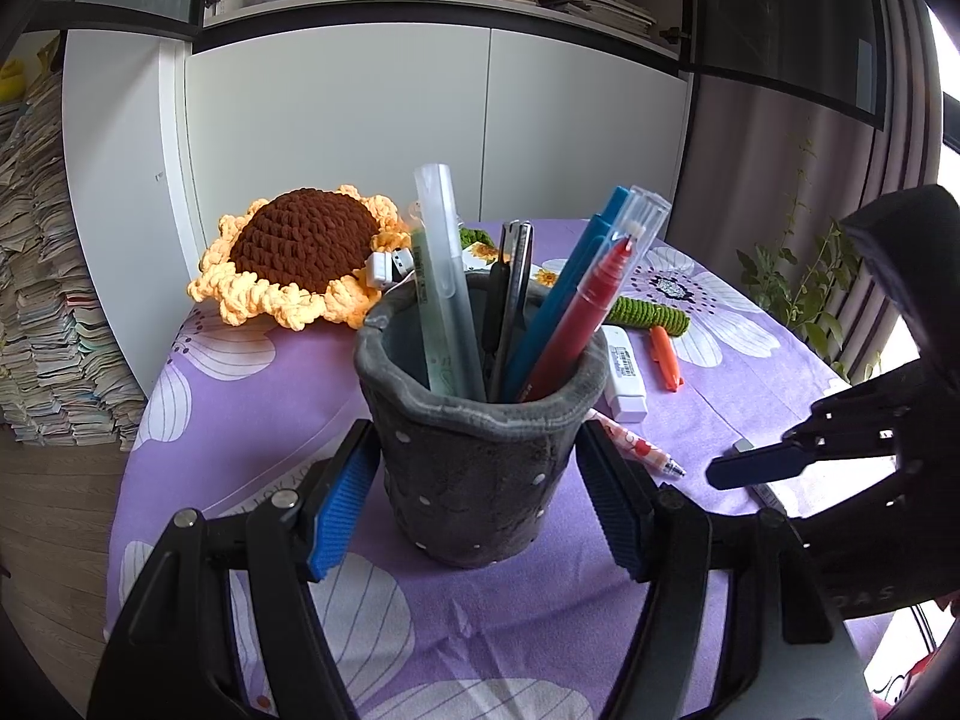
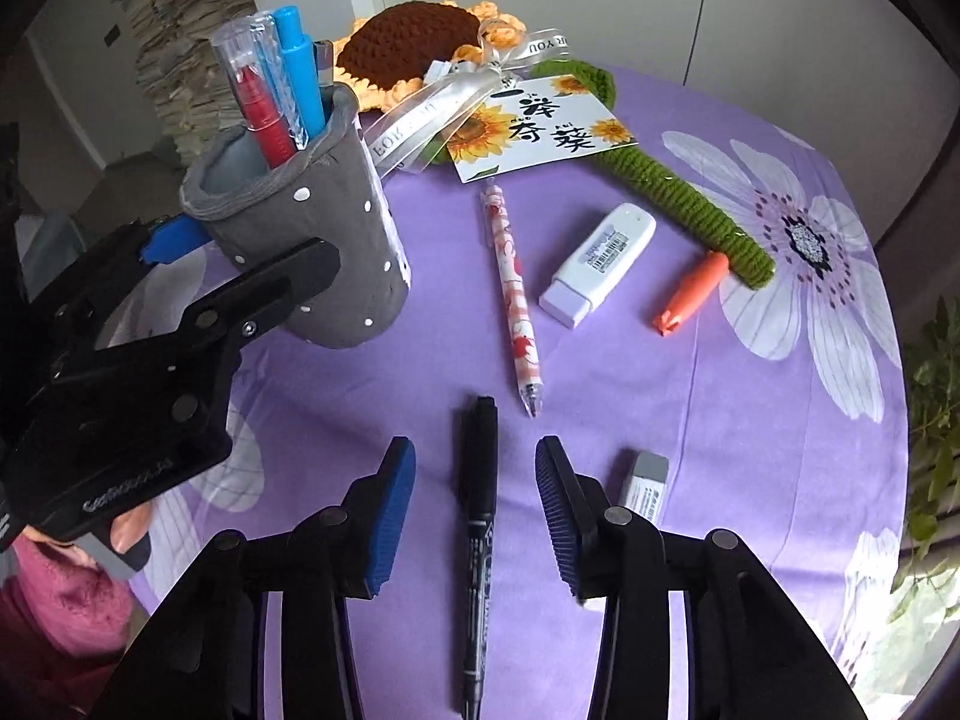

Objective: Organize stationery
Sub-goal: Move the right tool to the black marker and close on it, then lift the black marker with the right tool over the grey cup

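Lettering first: the sunflower card in the upper middle of the right wrist view carries large black Chinese characters, and the white ribbon beside it shows "FOR YOU". White print runs along the black marker, too small to read, and the white correction tape and grey eraser bear labels just as unreadable. Red book spines on the shelf at the top of the left wrist view show Chinese titles.

The left hand-held gripper pinches the grey dotted pen holder, its blue pads pressed to both sides; the holder stands upright on the purple flowered tabletop, filled with a red marker, blue pens and a frosted pen.

The right hand-held gripper stands spread at the bottom of its view, the black marker lying on the cloth between the pads without touching either.

Near the middle lie a pink patterned pen and an orange cap-like piece touching the green crocheted stem. A crocheted sunflower sits behind the holder.
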A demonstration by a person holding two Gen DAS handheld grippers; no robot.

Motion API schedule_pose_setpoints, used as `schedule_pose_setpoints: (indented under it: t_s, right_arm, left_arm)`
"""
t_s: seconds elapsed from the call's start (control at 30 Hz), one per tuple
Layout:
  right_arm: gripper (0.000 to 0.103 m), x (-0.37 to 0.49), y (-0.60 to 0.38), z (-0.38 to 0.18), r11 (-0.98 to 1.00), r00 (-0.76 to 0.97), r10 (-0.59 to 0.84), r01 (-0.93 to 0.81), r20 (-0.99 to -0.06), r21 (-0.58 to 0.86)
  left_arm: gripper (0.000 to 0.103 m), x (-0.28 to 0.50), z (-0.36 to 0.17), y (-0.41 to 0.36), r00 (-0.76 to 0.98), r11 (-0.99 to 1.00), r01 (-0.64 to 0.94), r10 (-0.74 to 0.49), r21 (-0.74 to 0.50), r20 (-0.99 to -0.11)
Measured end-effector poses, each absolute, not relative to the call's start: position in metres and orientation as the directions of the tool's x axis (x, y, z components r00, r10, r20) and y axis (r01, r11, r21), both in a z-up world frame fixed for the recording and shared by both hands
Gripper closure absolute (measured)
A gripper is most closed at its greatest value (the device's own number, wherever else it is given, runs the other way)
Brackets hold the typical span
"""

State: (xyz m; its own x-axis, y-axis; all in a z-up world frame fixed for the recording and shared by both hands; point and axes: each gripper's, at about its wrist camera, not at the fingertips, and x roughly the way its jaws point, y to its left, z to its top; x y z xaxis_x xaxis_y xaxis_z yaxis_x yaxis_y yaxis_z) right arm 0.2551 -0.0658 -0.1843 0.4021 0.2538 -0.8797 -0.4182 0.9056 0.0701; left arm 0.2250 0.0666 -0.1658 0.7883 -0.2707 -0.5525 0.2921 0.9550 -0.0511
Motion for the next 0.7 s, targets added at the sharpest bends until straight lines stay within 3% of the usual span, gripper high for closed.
schedule_pose_setpoints:
  t_s: [0.13, 0.2, 0.3, 0.47, 0.7]
  right_arm:
    - [0.062, 0.261, -0.059, -0.191, 0.906, 0.386, 0.245, -0.417, -0.889, 0.068]
    - [0.076, 0.262, -0.056, -0.194, 0.905, 0.376, 0.23, -0.421, -0.898, 0.055]
    - [0.088, 0.263, -0.054, -0.194, 0.905, 0.379, 0.22, -0.422, -0.899, 0.044]
    - [0.088, 0.256, -0.057, -0.184, 0.909, 0.406, 0.23, -0.414, -0.885, 0.047]
    - [0.088, 0.226, -0.085, -0.126, 0.916, 0.525, 0.3, -0.392, -0.797, 0.087]
  left_arm:
    - [0.036, 0.225, -0.166, 0.067, 0.788, 0.955, 0.292, -0.27, -0.051, -0.553]
    - [0.036, 0.225, -0.166, 0.067, 0.788, 0.955, 0.292, -0.27, -0.051, -0.553]
    - [0.036, 0.225, -0.166, 0.067, 0.788, 0.955, 0.292, -0.27, -0.051, -0.553]
    - [0.036, 0.225, -0.166, 0.067, 0.788, 0.955, 0.292, -0.27, -0.051, -0.553]
    - [0.036, 0.225, -0.166, 0.067, 0.788, 0.955, 0.292, -0.27, -0.051, -0.553]
